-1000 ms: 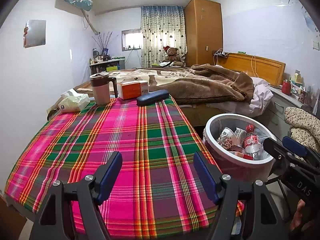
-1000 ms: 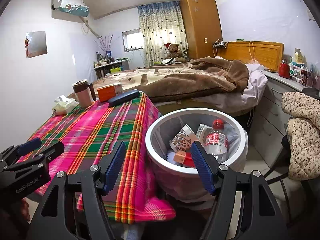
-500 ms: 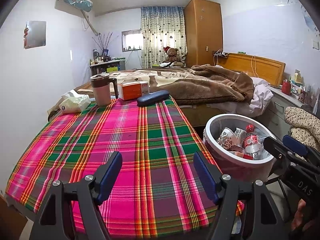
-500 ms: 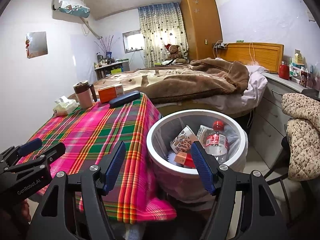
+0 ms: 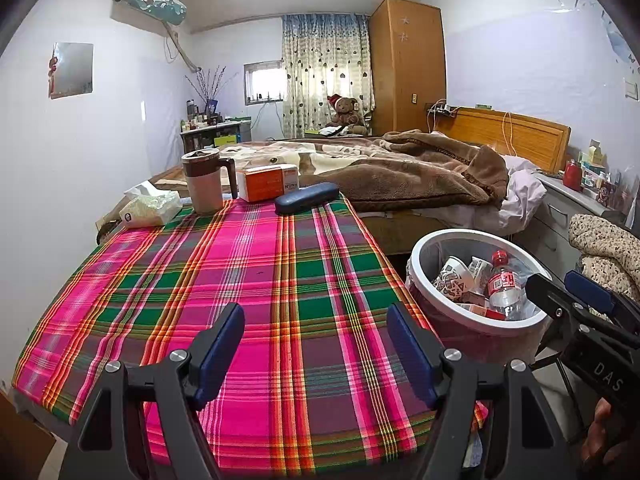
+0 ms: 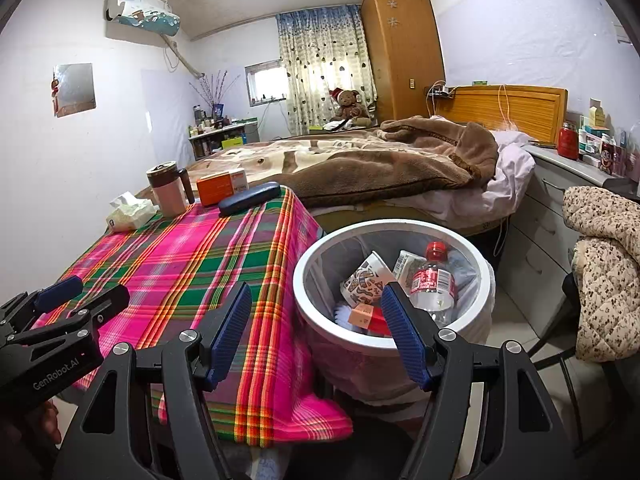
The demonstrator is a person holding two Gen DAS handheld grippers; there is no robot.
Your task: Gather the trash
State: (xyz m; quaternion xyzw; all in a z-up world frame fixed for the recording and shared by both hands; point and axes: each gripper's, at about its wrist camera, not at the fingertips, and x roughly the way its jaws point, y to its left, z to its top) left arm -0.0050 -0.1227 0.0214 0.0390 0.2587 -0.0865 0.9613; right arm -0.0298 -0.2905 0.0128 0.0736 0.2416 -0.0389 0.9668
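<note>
A white round trash bin stands on the floor beside the table's right edge; it also shows in the left wrist view. Inside lie a plastic bottle with a red cap, a patterned paper cup and a small red and orange carton. My right gripper is open and empty, just above the bin's near rim. My left gripper is open and empty, low over the near part of the plaid tablecloth.
At the table's far end stand a mug, an orange box, a dark blue glasses case and a tissue pack. A bed with a brown blanket lies behind. A chair with a padded jacket is at the right.
Both grippers have hardly moved and both stay open. The right wrist view has shifted very slightly.
</note>
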